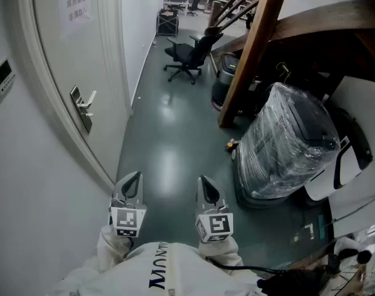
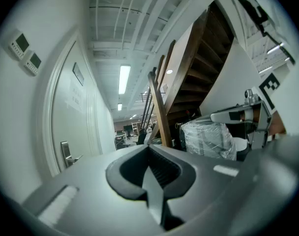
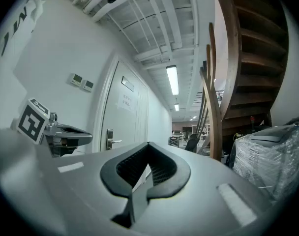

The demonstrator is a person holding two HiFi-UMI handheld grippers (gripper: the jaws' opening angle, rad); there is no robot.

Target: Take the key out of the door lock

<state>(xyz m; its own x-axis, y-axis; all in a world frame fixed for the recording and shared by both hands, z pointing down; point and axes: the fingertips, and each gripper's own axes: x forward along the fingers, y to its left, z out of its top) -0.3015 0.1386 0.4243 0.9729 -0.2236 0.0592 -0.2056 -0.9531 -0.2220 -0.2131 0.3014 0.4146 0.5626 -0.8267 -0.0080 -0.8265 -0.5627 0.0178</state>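
Door lock (image 1: 81, 108) plate upright (key indiscernible), left gripper (image 1: 134, 180), right gripper (image 1: 205, 184) jaws together, empty

I see a black office chair (image 1: 187, 55) at twelve o'clock, standing on the dark green floor (image 1: 169, 159). At one o'clock a slanting wooden stair beam (image 1: 252, 54) rises. Near its foot, at three o'clock, sits a bulky unit wrapped in clear plastic (image 1: 286, 143). A small wall panel (image 1: 2, 74) sits at ten o'clock.
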